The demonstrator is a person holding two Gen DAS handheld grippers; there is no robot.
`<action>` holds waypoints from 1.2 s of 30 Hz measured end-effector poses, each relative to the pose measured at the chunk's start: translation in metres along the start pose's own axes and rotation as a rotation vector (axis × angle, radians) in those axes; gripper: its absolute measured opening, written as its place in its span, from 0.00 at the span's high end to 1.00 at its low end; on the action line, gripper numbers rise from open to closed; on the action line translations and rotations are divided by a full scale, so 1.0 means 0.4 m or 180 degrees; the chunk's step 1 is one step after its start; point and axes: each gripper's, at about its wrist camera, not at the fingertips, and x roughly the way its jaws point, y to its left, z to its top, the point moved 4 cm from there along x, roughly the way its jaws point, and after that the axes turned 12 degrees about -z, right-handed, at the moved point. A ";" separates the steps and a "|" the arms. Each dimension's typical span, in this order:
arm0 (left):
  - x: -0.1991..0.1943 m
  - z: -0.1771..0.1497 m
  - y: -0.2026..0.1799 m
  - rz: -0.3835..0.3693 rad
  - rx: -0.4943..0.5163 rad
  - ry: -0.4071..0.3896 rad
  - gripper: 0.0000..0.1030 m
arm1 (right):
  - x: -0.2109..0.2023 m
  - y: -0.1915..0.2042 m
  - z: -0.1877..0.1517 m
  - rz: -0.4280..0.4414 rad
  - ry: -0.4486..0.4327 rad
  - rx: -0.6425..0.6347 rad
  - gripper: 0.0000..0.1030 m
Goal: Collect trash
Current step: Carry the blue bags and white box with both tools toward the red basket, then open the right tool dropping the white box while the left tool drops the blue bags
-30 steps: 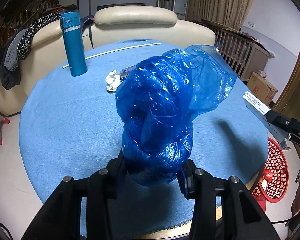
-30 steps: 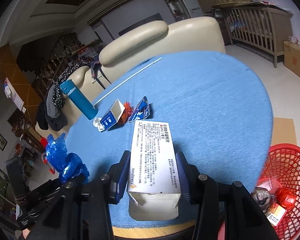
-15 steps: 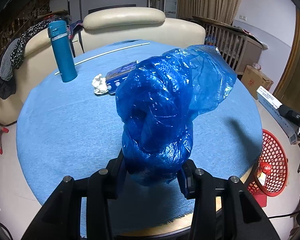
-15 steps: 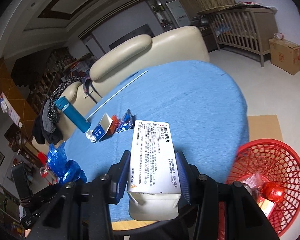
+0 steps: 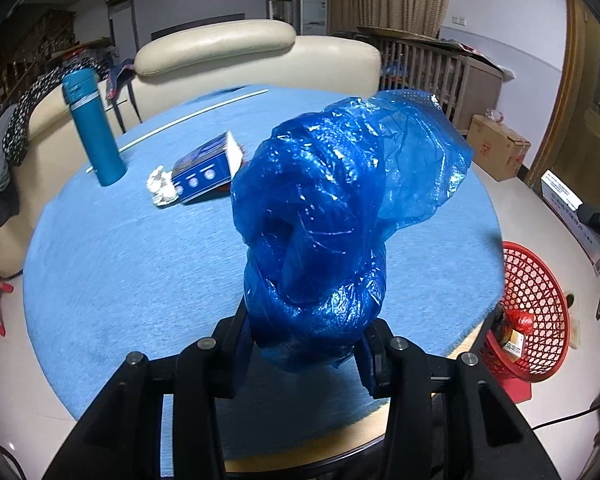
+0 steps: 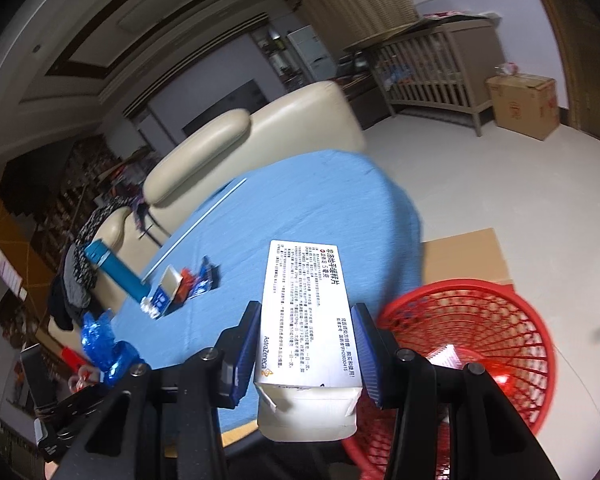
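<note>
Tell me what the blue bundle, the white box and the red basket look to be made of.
Blue bundle: thin glossy plastic film, crinkled and translucent at its edges. White box: matte printed cardboard, with folded end flaps. Red basket: likely moulded plastic, an open lattice with a slight sheen.

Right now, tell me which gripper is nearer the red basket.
Right. The right gripper, holding the white box, is beside the red basket; the left gripper, holding the blue bag, is over the table.
</note>
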 end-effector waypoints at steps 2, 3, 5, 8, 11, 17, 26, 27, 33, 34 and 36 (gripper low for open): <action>0.007 0.007 -0.015 -0.0020 0.0055 0.0018 0.56 | -0.008 -0.038 0.003 -0.0049 -0.0017 0.0078 0.53; 0.011 0.009 -0.026 -0.0030 0.0075 0.0025 0.56 | -0.014 -0.059 0.005 -0.0078 -0.0032 0.0119 0.53; 0.017 0.013 -0.050 -0.0049 0.0135 0.0042 0.56 | -0.021 -0.090 0.007 -0.0123 -0.0049 0.0175 0.53; 0.029 0.026 -0.091 -0.0093 0.0257 0.0074 0.56 | -0.031 -0.137 0.007 -0.0212 -0.0076 0.0245 0.53; 0.036 0.040 -0.147 -0.0150 0.0413 0.0080 0.56 | -0.034 -0.175 0.008 -0.0267 -0.0094 0.0315 0.53; 0.063 0.059 -0.260 -0.0344 0.0631 0.0145 0.56 | -0.021 -0.253 -0.015 -0.0390 -0.0034 0.0434 0.53; 0.107 0.054 -0.415 -0.0604 0.0885 0.0293 0.56 | 0.014 -0.363 -0.074 -0.0518 0.0136 0.0678 0.53; 0.113 0.053 -0.429 -0.0632 0.0900 0.0320 0.56 | 0.016 -0.370 -0.078 -0.0529 0.0153 0.0687 0.53; 0.139 0.036 -0.497 -0.0742 0.1008 0.0427 0.56 | 0.049 -0.384 -0.110 -0.0537 0.0313 0.0671 0.53; 0.141 0.035 -0.502 -0.0749 0.1020 0.0439 0.56 | 0.053 -0.380 -0.114 -0.0538 0.0321 0.0670 0.53; 0.147 0.028 -0.512 -0.0759 0.1042 0.0471 0.56 | 0.063 -0.380 -0.122 -0.0541 0.0354 0.0671 0.53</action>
